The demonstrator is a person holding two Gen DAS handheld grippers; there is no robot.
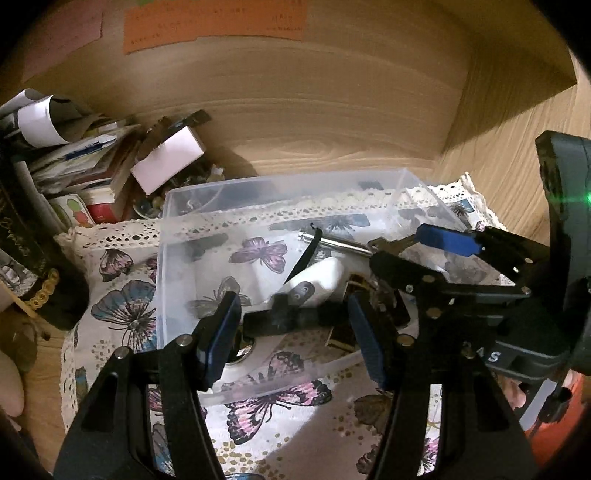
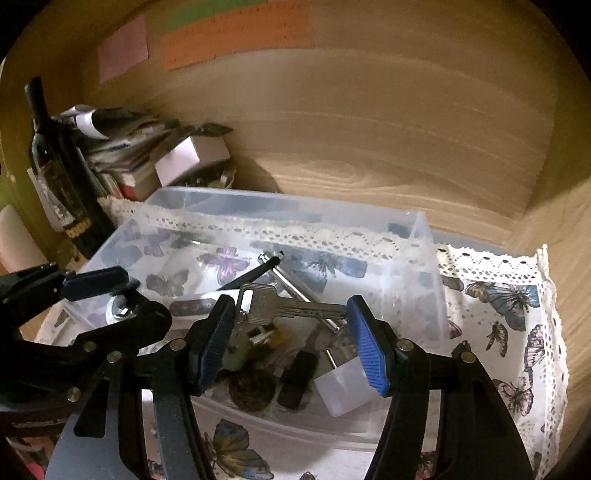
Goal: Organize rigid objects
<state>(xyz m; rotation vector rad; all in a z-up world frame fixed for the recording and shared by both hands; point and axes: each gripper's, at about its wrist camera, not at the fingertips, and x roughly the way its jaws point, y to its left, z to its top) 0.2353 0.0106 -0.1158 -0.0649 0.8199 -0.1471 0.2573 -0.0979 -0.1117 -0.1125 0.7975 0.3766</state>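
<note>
Two claws work over one clear plastic bin (image 2: 424,258) on a butterfly-print cloth (image 2: 517,295) with lace edging, spread on a wood-grain desk (image 1: 44,406). Wood-grain panels (image 2: 369,129) close the back and right side; orange (image 2: 236,33) and pink (image 2: 123,46) paper notes are stuck high on the back panel.

Left claw (image 1: 291,332): pads wide apart, nothing gripped, hovering at the bin's near wall above a black plastic piece (image 1: 284,317) and a white oval object (image 1: 317,277).

Right claw (image 2: 291,343): also spread wide. A silver key (image 2: 280,306) on a ring spans the gap between its pads, head by the left pad; contact with either pad cannot be told.

Bin contents: metal rod (image 2: 295,291), dark round disc (image 2: 253,393), dark flat block (image 2: 297,378), small translucent cup (image 2: 343,391).

Far left: dark wine bottle (image 2: 55,173), upright, beside a stack of books and papers (image 2: 122,147) and a white box (image 2: 188,155).
</note>
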